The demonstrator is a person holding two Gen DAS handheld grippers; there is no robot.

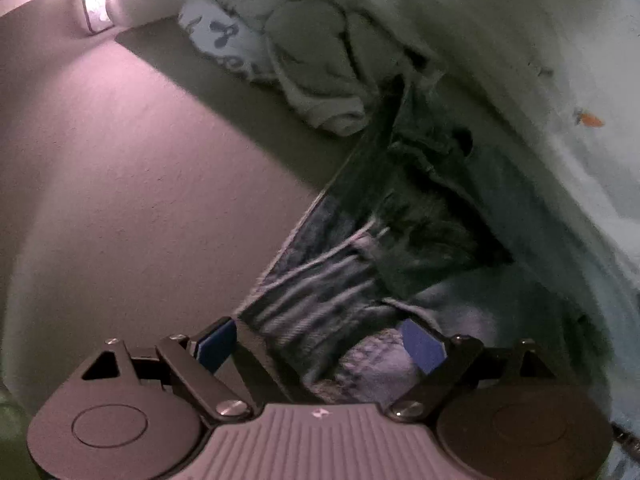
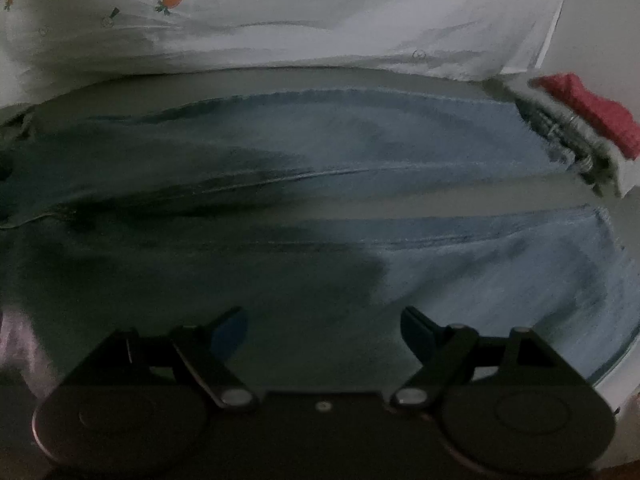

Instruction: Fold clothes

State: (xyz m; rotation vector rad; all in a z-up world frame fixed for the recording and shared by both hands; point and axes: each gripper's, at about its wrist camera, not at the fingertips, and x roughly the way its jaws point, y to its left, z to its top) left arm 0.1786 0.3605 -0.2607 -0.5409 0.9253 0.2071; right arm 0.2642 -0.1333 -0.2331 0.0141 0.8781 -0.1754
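Note:
A pair of blue jeans [image 2: 360, 148] lies spread flat, both legs running left to right across the right wrist view. My right gripper [image 2: 324, 334] is open just above the near leg, with nothing between its blue pads. In the left wrist view the waist end of the jeans [image 1: 320, 280] shows, with a pale label [image 1: 372, 364] between the fingers. My left gripper [image 1: 320, 346] is open right over that waistband, its blue pads on either side of the cloth and apart from it.
A white quilt with a carrot print [image 2: 280, 12] lies along the far side of the jeans. A heap of crumpled pale clothes [image 1: 304, 56] sits beyond the waistband. A red knitted item on folded cloth [image 2: 592, 112] lies at the right. Bare grey sheet [image 1: 140, 160] lies at the left.

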